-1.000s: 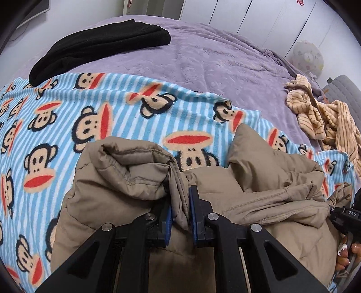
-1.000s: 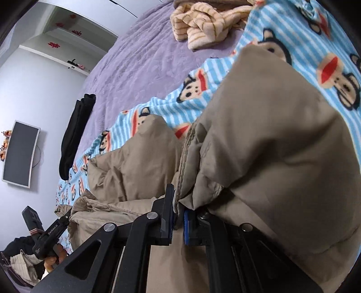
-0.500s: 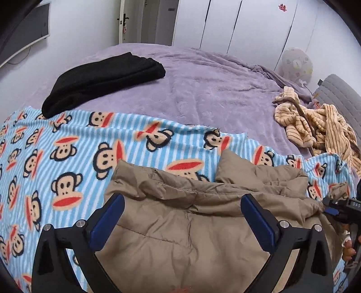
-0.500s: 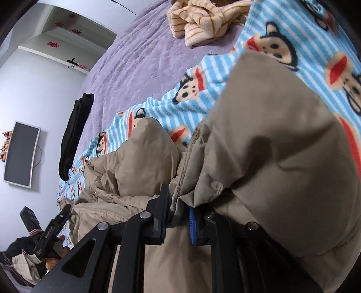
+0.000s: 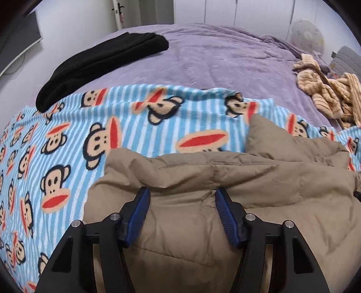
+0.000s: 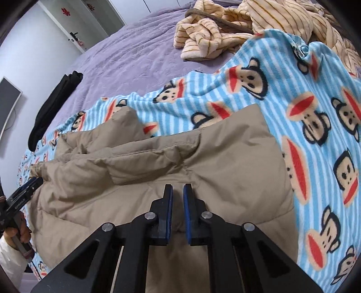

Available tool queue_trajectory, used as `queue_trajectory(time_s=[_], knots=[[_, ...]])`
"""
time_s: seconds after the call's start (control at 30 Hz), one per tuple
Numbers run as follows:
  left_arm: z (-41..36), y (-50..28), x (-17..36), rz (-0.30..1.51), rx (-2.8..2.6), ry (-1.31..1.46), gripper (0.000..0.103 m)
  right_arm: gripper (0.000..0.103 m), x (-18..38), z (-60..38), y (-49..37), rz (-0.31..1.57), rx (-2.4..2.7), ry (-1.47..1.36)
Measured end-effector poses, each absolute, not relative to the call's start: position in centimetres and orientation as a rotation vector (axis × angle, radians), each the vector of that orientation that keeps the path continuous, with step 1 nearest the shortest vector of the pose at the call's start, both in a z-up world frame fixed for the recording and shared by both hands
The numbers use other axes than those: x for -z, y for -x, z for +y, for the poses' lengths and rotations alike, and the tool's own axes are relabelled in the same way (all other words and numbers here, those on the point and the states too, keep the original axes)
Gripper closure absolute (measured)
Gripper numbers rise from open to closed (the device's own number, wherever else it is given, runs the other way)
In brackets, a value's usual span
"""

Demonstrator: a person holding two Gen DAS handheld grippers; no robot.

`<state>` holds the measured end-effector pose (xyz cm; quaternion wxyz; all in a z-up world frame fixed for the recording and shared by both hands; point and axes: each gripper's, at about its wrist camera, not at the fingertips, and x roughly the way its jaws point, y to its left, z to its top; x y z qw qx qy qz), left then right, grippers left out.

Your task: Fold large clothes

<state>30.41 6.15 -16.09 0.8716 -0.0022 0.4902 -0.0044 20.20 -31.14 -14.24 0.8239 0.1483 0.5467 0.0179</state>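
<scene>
White walls (image 5: 74, 20), wardrobe doors (image 5: 225, 11) (closed), wall-mounted screen (image 6: 6, 101).

Left gripper (image 5: 182, 193) jaws just narrowing, apart and pressing nothing, right gripper (image 6: 178, 188) jaws just closing, nearly together, nothing between

Both my tools are matte black two-finger grippers: the left gripper (image 5: 182, 195) and the right gripper (image 6: 178, 190) each carry ribbed blue pads (image 5: 137, 213) on angular black fingers, pinned by round silver screws (image 5: 115, 216) to triangular cut-out linkage arms. On my left hand (image 6: 15, 227) I see a white sleeve (image 6: 10, 259).
</scene>
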Motion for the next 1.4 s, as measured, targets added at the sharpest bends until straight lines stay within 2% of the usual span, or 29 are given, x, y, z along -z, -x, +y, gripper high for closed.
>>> queue_trajectory(time_s=[0.03, 0.2, 0.4, 0.53, 0.57, 0.67, 0.77, 0.87, 0.93, 0.97, 1.13, 1.3, 1.37, 1.4], knots=[[6.4, -30.8, 16.6, 1.03, 0.009, 0.017, 0.04, 0.097, 15.1, -31.5, -20.7, 1.172, -0.033, -0.327], [6.1, -31.9, 18.0, 1.024, 0.004, -0.004, 0.039, 0.099, 18.3, -31.6, -23.1, 1.178, -0.047, -0.38], [6.2, -32.1, 17.8, 1.029, -0.032, 0.005, 0.037, 0.1, 19.4, -31.2, -24.3, 1.164, -0.048, -0.364], [4.9, -29.6, 13.9, 0.969, 0.064, 0.025, 0.037, 0.096, 17.3, -31.0, -23.7, 1.177, -0.007, -0.418], [4.0, -28.8, 12.8, 0.937, 0.119, 0.021, 0.037, 0.092, 16.2, -30.4, -23.4, 1.155, -0.049, -0.437], [0.2, -27.5, 11.2, 0.893, 0.275, -0.025, 0.037, 0.091, 12.9, -27.1, -22.2, 1.077, -0.198, -0.401], [-3.2, -28.4, 13.0, 0.921, 0.286, -0.104, 0.037, 0.091, 12.7, -22.7, -22.4, 1.092, -0.329, -0.363], [-3.2, -30.0, 15.8, 0.968, 0.224, -0.053, 0.037, 0.091, 15.3, -20.3, -23.6, 1.133, -0.287, -0.325], [-2.9, -30.6, 16.6, 0.979, 0.213, -0.033, 0.033, 0.097, 17.0, -20.6, -24.3, 1.139, -0.267, -0.383], [-3.0, -30.7, 16.7, 0.982, 0.211, -0.038, 0.033, 0.099, 17.6, -21.0, -24.4, 1.14, -0.262, -0.42], [-2.6, -29.6, 15.7, 1.002, 0.18, -0.036, 0.033, 0.1, 18.0, -21.6, -24.7, 1.158, -0.268, -0.476], [-0.7, -26.7, 13.5, 1.017, 0.156, -0.008, 0.033, 0.089, 15.3, -22.2, -22.4, 1.167, -0.254, -0.468], [0.0, -25.1, 13.0, 1.028, 0.149, -0.016, 0.033, 0.081, 14.2, -22.6, -20.8, 1.148, -0.257, -0.479], [0.3, -24.2, 12.8, 1.034, 0.146, -0.018, 0.033, 0.071, 13.8, -22.8, -19.9, 1.139, -0.252, -0.488]])
